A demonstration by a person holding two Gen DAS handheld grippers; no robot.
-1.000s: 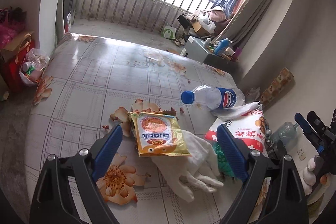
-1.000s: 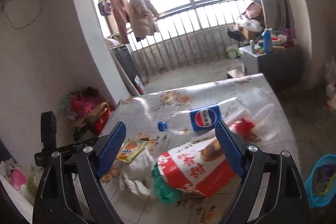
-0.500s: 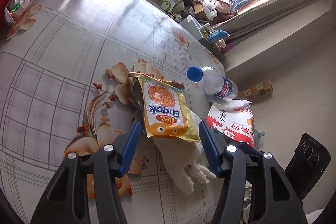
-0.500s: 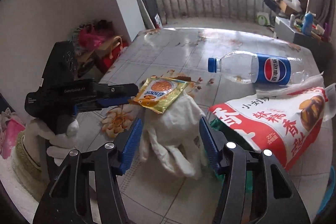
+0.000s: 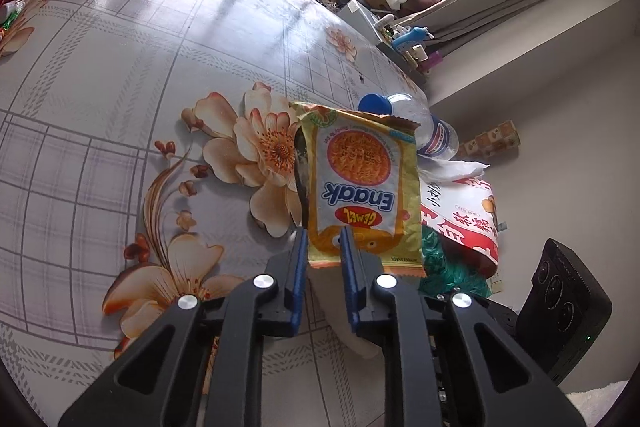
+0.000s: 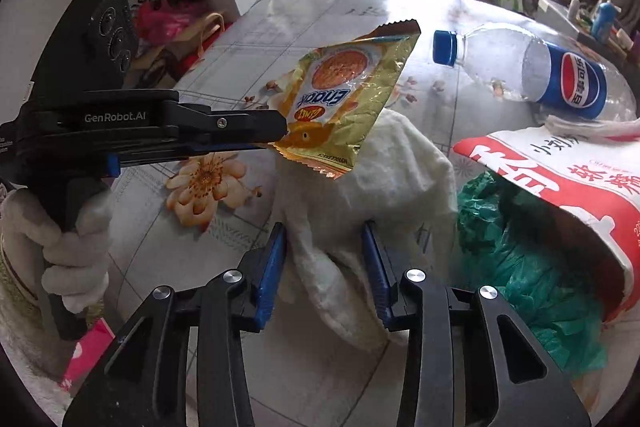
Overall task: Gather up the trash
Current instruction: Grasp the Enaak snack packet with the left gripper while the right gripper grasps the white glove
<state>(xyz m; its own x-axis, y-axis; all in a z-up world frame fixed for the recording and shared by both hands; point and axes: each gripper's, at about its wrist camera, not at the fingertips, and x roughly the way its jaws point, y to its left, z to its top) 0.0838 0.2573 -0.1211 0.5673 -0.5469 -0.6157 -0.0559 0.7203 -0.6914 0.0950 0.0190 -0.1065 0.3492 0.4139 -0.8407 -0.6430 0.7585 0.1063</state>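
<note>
A yellow snack packet (image 5: 360,179) (image 6: 344,95) stands tilted up off the flowered table (image 5: 120,67). My left gripper (image 5: 324,243) (image 6: 280,133) is closing, and its pads pinch the packet's near edge. Under the packet lies a white glove (image 6: 380,179). My right gripper (image 6: 323,227) comes down over the glove's finger end. Its jaws are closing, and the blue pads meet the cloth on both sides. An empty cola bottle (image 6: 520,67) (image 5: 432,131) lies on its side behind. A red and white bag (image 6: 560,179) (image 5: 460,211) rests over crumpled green plastic (image 6: 520,267).
A gloved hand (image 6: 68,251) holds the left gripper at the table's left edge. Bags (image 6: 172,23) sit on the floor beyond that edge. A low cabinet with bottles (image 6: 600,19) stands past the far right corner. A railing runs behind.
Both grippers sank toward the table and their jaws narrowed. The left one took the packet's edge, which now tilts up. The right one moved over the glove and closed in on it.
</note>
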